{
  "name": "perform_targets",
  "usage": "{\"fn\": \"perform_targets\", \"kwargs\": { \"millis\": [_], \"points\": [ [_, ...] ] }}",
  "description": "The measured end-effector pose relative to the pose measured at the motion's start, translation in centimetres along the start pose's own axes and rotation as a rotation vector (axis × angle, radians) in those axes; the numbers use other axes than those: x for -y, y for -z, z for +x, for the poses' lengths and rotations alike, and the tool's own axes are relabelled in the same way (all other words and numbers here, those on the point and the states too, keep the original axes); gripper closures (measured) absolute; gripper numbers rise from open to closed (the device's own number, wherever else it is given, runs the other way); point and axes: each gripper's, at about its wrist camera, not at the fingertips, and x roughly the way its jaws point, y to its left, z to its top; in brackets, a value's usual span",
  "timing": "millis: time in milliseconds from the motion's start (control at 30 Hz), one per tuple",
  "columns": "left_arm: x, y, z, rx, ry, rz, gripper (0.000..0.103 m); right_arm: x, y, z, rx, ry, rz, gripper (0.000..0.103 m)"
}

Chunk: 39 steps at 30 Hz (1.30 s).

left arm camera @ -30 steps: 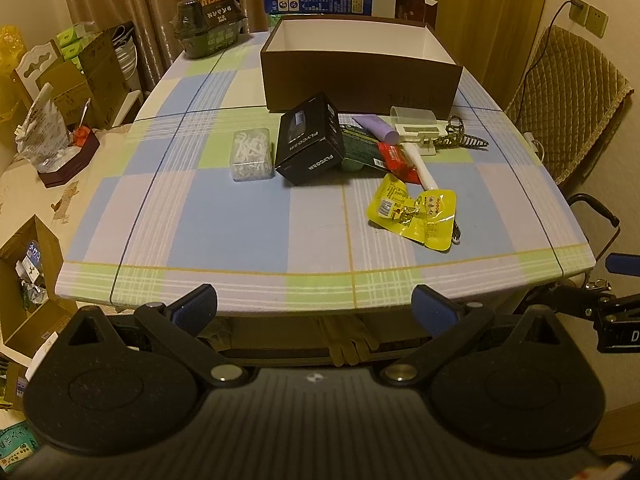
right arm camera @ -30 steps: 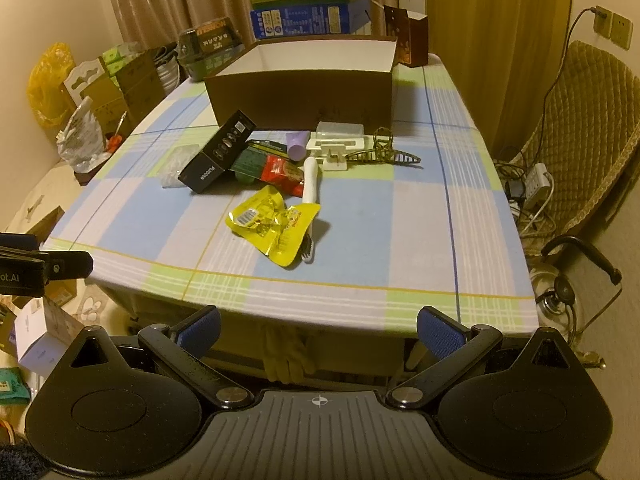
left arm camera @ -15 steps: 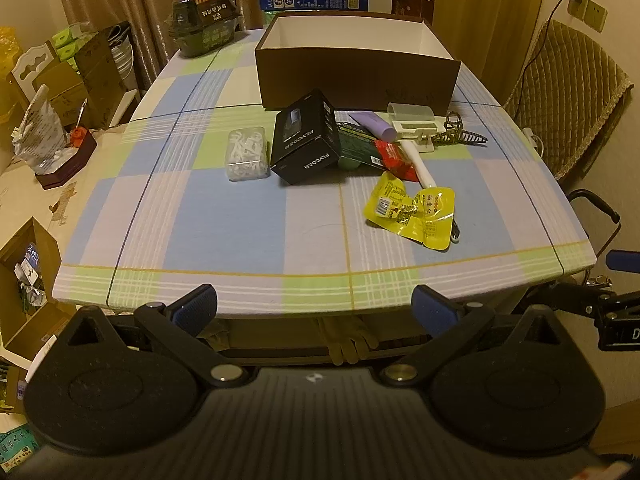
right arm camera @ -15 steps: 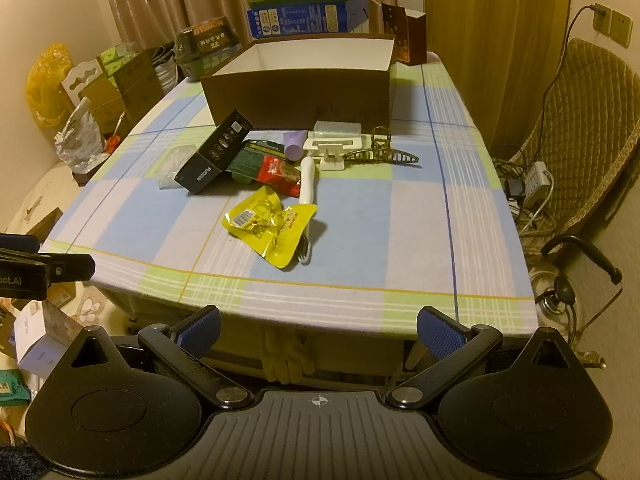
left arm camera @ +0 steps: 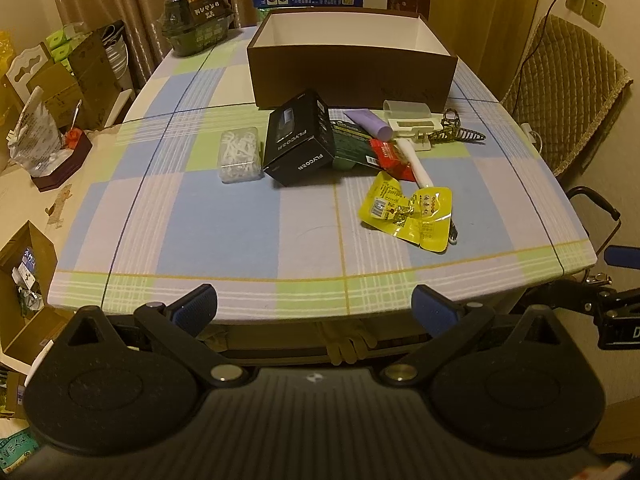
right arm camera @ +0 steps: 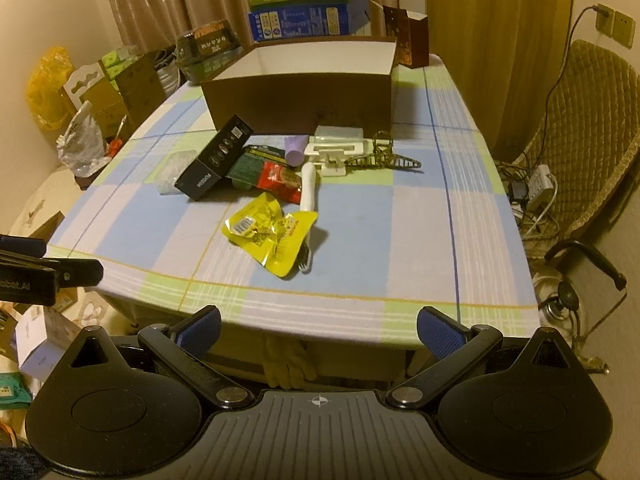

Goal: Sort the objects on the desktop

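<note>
You are at the very start of the sorting, I judge; nothing lies yet in the brown box [left arm camera: 352,76], which stands open at the far side of the counter [left arm camera: 224,232]. Your left gripper [left arm camera: 314,308] and your right gripper [right arm camera: 318,330] both hang before the near edge of the counter, fingers spread wide and holding nothing. The things to sort lie in a loose heap just in front of the box: a black carton [left arm camera: 300,144] tilted up on the others; a clear case of floss picks [left arm camera: 239,155] just beside it; a purple tube [left arm camera: 370,124]; a white toothbrush [right arm camera: 307,188], partly under a crumpled yellow packet [right arm camera: 272,232]; a hair claw [right arm camera: 384,156]. The next move probably calls for reaching forward over the edge to the nearest piece, the yellow packet; it looks thin and flat, so a low pinch at its raised fold seems wise.
</note>
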Motion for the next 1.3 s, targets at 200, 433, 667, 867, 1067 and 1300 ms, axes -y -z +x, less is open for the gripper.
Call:
{"fn": "perform_targets", "kwargs": {
  "millis": [200,433,667,867,1067,1300],
  "points": [
    [-0.1,-0.4,0.3,-0.002,0.003,0.0,0.001,0.0,-0.6,0.6,-0.002,-0.004,0.005,0.002],
    [-0.8,-1.2,1.4,-0.029,0.034,-0.01,0.001,0.2,-1.7,1.5,-0.007,-0.022,0.037,0.002],
    [-2.1,-2.4,2.5,-0.023,0.046,-0.015,0.001,0.2,-3.1,2.8,0.01,-0.03,0.066,0.002],
    [-4.0,-3.9,3.9,-0.019,0.028,-0.029,0.001,0.5,-4.4,4.5,0.017,-0.033,0.102,0.002],
    [-6.3,-5.4,5.9,-0.016,0.016,-0.052,0.001,0.3,-5.9,6.8,0.025,-0.037,0.112,0.002],
    [-8.5,-7.3,8.7,-0.024,0.019,-0.065,0.001,0.1,-7.7,10.3,0.016,-0.029,0.099,0.013]
  ]
}}
